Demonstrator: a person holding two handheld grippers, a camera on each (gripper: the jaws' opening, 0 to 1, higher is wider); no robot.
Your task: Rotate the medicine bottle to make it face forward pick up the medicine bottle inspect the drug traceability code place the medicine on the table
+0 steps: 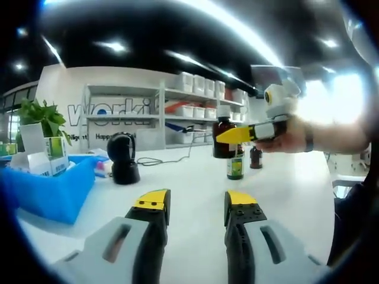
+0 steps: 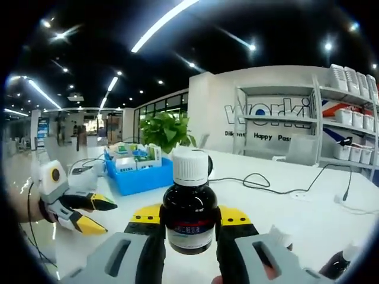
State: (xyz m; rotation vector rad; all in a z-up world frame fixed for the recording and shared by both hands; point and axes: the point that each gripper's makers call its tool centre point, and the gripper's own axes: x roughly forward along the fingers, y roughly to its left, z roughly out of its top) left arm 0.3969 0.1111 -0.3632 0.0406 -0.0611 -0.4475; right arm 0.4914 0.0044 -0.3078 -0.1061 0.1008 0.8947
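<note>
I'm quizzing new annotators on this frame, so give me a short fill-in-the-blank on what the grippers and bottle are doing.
1. The right gripper is shut on the medicine bottle, whose cap is ____ in colour.
2. The left gripper has its jaws ____ and holds nothing.
3. The bin beside the potted plant is ____.

Missing words: white; open; blue

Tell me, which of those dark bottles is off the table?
The white-capped bottle clamped in the right gripper; two smaller bottles stand on the table.

Glossy dark glass medicine bottle [image 2: 189,219]
</note>
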